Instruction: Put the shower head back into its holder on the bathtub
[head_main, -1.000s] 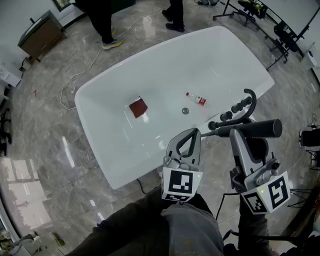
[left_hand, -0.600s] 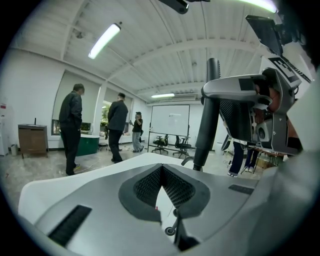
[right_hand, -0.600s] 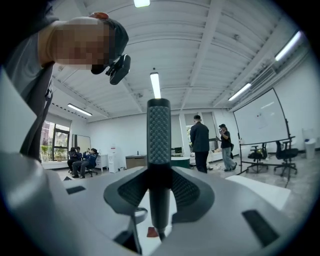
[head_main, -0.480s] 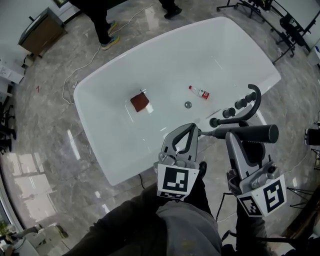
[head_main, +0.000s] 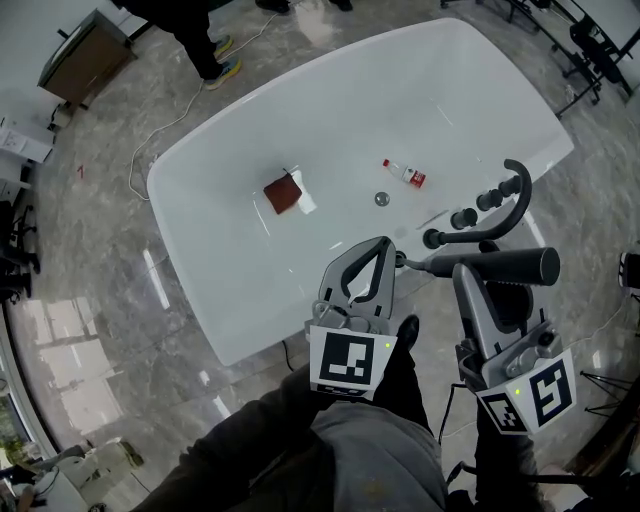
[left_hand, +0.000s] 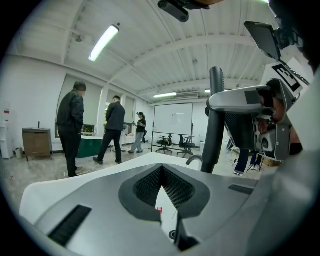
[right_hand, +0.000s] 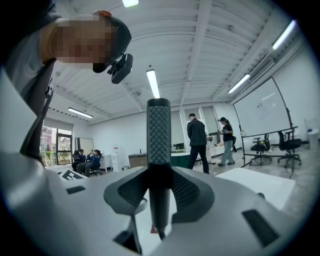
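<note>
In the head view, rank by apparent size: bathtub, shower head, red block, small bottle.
1. bathtub
2. shower head, though it is nearer the camera
3. red block
4. small bottle

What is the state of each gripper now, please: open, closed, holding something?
Left gripper: closed, empty.
Right gripper: closed on the shower head.

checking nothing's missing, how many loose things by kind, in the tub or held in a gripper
red block: 1
bottle: 1
shower head: 1
total: 3
</note>
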